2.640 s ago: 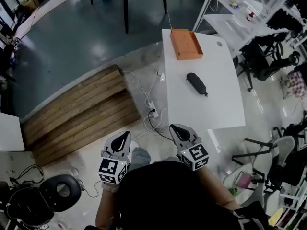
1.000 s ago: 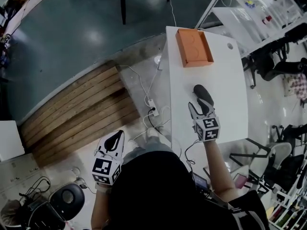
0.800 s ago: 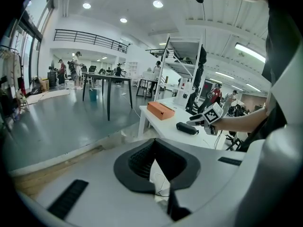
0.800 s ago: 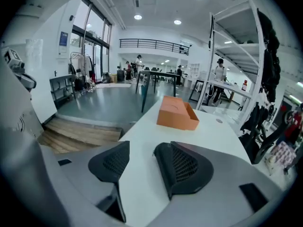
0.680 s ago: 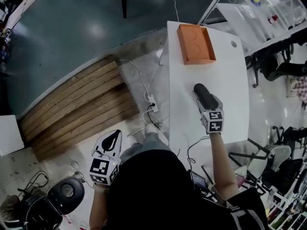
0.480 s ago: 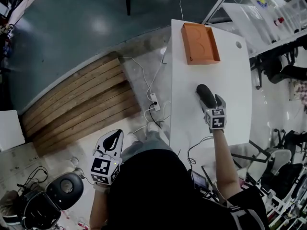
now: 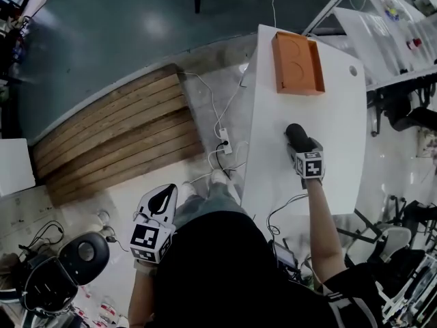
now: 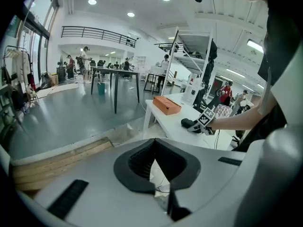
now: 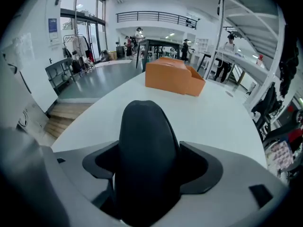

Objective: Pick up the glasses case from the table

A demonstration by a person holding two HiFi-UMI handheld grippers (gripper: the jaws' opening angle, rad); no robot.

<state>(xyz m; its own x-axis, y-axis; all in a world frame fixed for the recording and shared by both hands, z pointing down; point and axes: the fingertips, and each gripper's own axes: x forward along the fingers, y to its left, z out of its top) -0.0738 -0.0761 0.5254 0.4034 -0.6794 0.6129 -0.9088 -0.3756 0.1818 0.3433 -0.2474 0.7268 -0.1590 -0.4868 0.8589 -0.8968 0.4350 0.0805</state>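
The right gripper point(image 7: 301, 147) comes at the glasses case point(image 7: 294, 133) from 5 o'clock. Its jaws are drawn in against the two long sides of the case's near end, while the rest of the case lies on the white table point(image 7: 272, 157), pointing toward 11 o'clock. The case is smooth, rounded and tapered, so I judge the main risk to be that it squirts forward out of the jaws or droops at its far end when lifted. It could then drop toward the orange tray point(image 7: 298, 63) at 12 o'clock. The left gripper point(image 7: 158, 202) hangs off the table at 7 o'clock, its jaws together and empty.
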